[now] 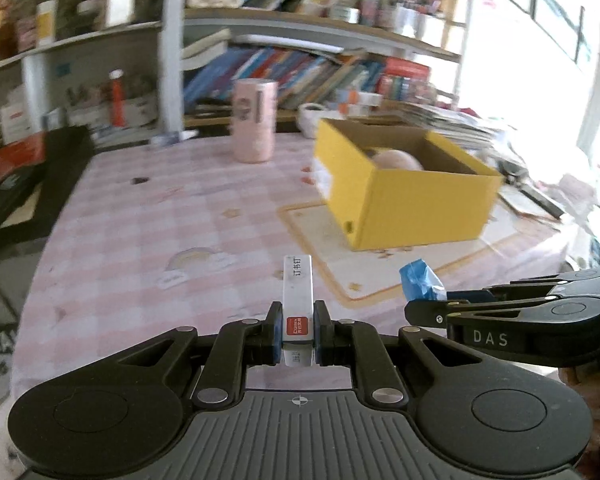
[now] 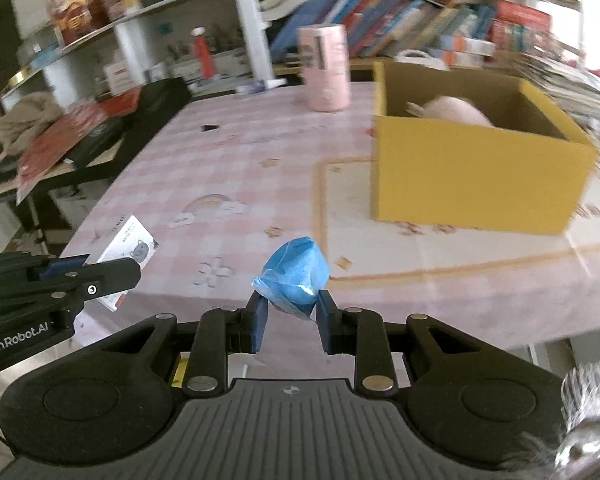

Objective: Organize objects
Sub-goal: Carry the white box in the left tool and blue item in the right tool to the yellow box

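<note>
My left gripper (image 1: 297, 330) is shut on a slim white staples box (image 1: 298, 296) with a red label, held above the pink checked tablecloth (image 1: 160, 208). The box also shows in the right wrist view (image 2: 130, 250) beside the left gripper (image 2: 112, 276). My right gripper (image 2: 291, 314) is shut on a crumpled blue plastic bundle (image 2: 294, 276), held above the table's near edge. The bundle also shows in the left wrist view (image 1: 420, 280) at the tip of the right gripper (image 1: 424, 308). An open yellow cardboard box (image 1: 404, 196) (image 2: 476, 176) stands ahead to the right with a pink rounded object (image 2: 456, 110) inside.
A pink cylindrical canister (image 1: 254, 120) (image 2: 326, 68) stands at the table's far side. Bookshelves (image 1: 300, 68) full of books run behind the table. A black side table (image 2: 100, 136) with red papers stands to the left. Stacked papers (image 1: 456, 120) lie behind the yellow box.
</note>
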Available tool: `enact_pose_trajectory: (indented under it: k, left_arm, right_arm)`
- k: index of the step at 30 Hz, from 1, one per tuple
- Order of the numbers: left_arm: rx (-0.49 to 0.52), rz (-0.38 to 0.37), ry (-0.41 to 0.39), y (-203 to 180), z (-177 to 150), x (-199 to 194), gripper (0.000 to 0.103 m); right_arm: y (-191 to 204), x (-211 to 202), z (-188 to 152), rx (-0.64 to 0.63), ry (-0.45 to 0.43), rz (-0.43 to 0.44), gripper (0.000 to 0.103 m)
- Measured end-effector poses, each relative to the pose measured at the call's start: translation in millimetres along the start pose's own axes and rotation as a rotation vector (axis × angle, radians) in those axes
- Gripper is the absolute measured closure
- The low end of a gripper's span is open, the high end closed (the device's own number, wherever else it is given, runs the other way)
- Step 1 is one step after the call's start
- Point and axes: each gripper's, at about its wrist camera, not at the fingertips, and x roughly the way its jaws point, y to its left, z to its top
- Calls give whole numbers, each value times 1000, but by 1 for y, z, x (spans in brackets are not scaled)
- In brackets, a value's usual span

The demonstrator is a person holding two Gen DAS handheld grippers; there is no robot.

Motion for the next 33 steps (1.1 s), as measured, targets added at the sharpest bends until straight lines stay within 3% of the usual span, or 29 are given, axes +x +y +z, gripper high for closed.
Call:
enact_pose_trajectory:
  k: [7, 15, 33]
  left_arm:
    - [85, -103, -2, -35, 4, 9, 90]
    - [138, -162, 9, -61, 9, 21, 90]
    - [186, -185, -2, -97, 41, 59, 90]
  right_arm:
    - [-31, -28, -16, 83, -23, -98, 79]
    - [-58, -48, -29, 153, -35, -162, 79]
    - [-114, -44, -8, 206, -44, -198, 79]
